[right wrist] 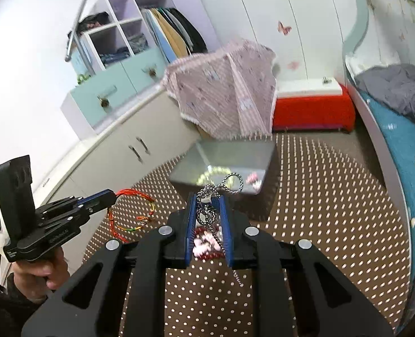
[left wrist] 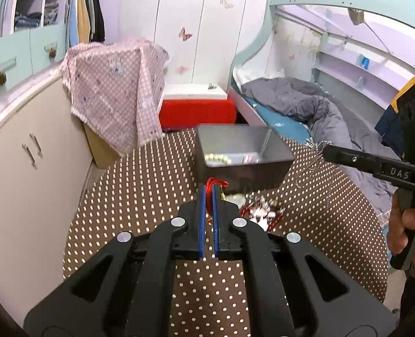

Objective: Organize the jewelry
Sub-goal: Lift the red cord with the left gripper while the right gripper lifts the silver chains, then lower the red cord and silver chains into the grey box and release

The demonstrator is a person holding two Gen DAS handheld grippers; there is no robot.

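My left gripper [left wrist: 209, 187] is shut on a red cord bracelet [left wrist: 218, 182], held just above the dotted brown table [left wrist: 140, 202]. In the right wrist view that left gripper [right wrist: 110, 196] holds the red and multicoloured cord bracelet [right wrist: 135, 213] dangling in loops. My right gripper [right wrist: 207, 200] is shut on a silver chain [right wrist: 231, 181] bunched between its blue pads [right wrist: 191, 216]; one loop sticks out ahead. The right gripper [left wrist: 325, 150] hovers by the right rim of the grey box [left wrist: 275, 157] with the chain [left wrist: 315, 149] hanging. A pale bead bracelet [left wrist: 217, 157] lies inside the box.
Red and pink-white jewelry [left wrist: 261, 212] lies on the table in front of the box, also below my right gripper's fingers as red and pink jewelry [right wrist: 207, 245]. A pink checked cloth [left wrist: 114, 95], a cream cabinet [left wrist: 30, 151], a red bench [left wrist: 197, 112] and a bed [left wrist: 306, 104] surround the table.
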